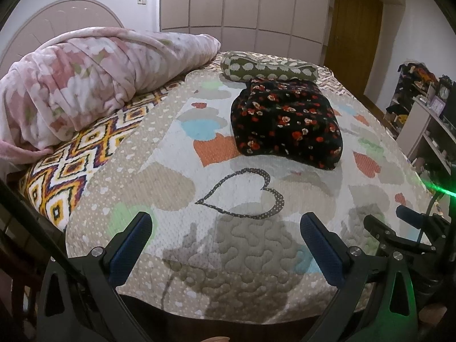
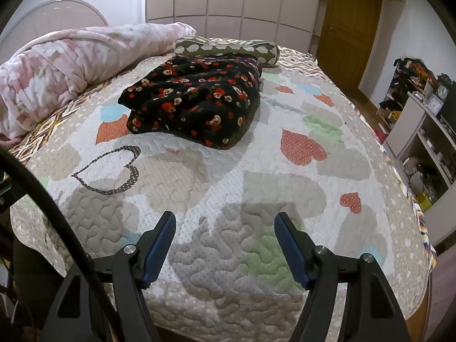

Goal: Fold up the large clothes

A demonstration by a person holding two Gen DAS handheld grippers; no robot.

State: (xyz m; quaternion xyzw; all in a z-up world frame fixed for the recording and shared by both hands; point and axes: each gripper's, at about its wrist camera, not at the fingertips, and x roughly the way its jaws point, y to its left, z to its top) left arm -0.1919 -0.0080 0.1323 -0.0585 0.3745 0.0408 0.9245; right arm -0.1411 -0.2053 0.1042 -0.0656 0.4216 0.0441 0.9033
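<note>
A black garment with red and white flowers (image 1: 286, 122) lies folded into a thick bundle on the heart-patterned quilt (image 1: 233, 228), towards the far middle of the bed. In the right wrist view the same folded garment (image 2: 196, 99) lies ahead and to the left. My left gripper (image 1: 226, 222) hovers open over the near end of the quilt, nothing between its blue pads. My right gripper (image 2: 225, 222) is open too, above the quilt (image 2: 256, 256) near the bed's foot, well short of the garment. The right gripper also shows at the right edge of the left wrist view (image 1: 399, 228).
A pink floral blanket (image 1: 85, 82) is heaped at the far left by the headboard. An olive bolster pillow (image 1: 265, 68) lies just behind the garment. Shelves with clutter (image 2: 421, 114) stand to the right, a wardrobe and wooden door (image 2: 347, 28) beyond the bed.
</note>
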